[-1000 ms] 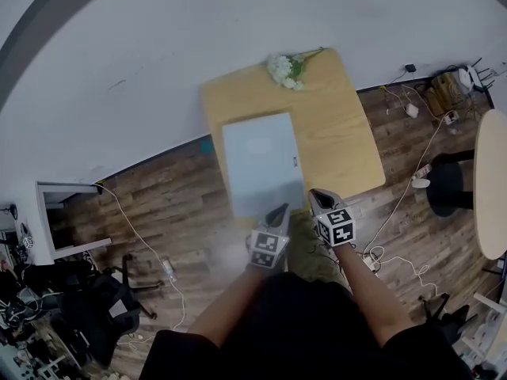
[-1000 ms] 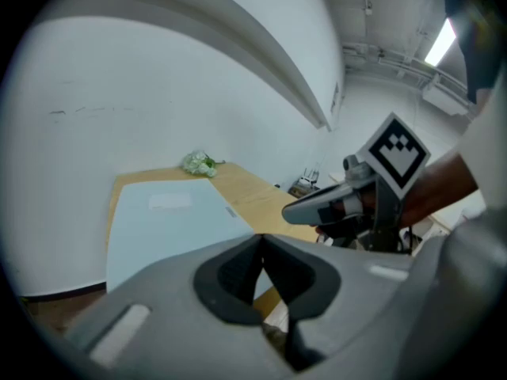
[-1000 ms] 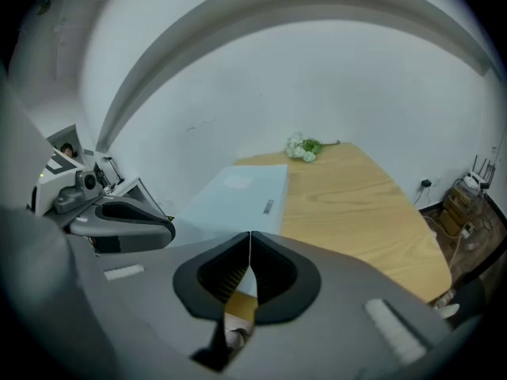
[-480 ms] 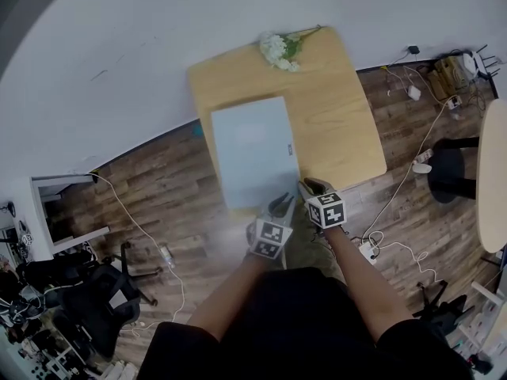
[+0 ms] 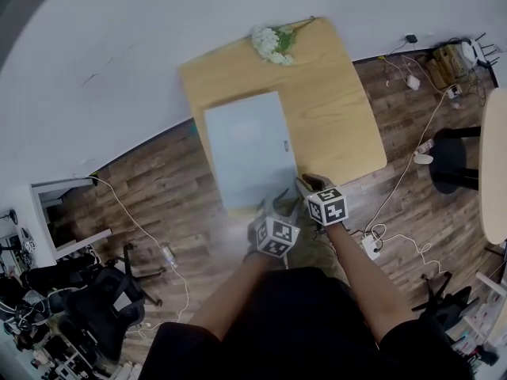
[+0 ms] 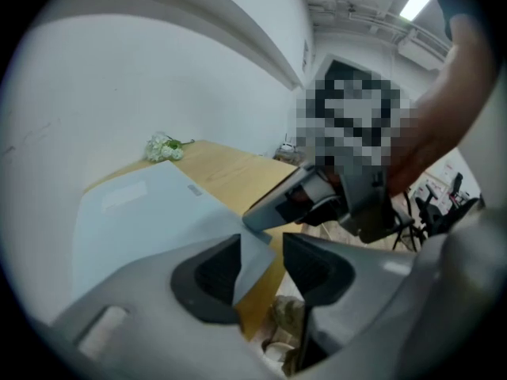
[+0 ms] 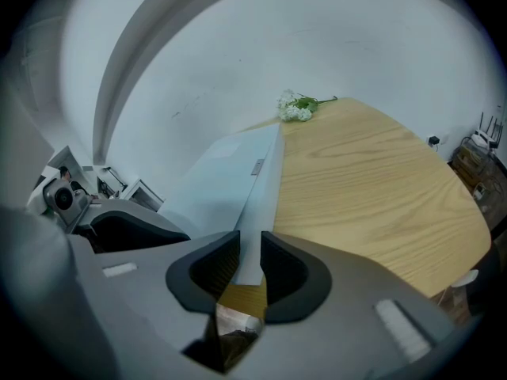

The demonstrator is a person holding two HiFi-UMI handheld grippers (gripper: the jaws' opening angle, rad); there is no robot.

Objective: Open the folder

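A light blue-grey folder (image 5: 249,145) lies shut and flat on the tan wooden table (image 5: 337,117). Both grippers are at its near edge. My left gripper (image 5: 274,206) is at the near right corner; its jaws are opening, with the folder's corner (image 6: 252,253) between them and the pads apart from it. My right gripper (image 5: 305,185) is just to the right, shut on the folder's right edge (image 7: 252,253), which runs as a thin strip between its pads. From the left gripper view the right gripper (image 6: 261,212) shows right beside the same corner.
A bunch of white flowers (image 5: 273,44) lies at the table's far edge. Bare tabletop (image 7: 372,188) stretches right of the folder. On the wood floor are cables and a power strip (image 5: 370,248), a black stool (image 5: 447,184) and black chairs (image 5: 103,299).
Both grippers have come down and forward to the folder's near edge. The left jaws have spread apart round the corner.
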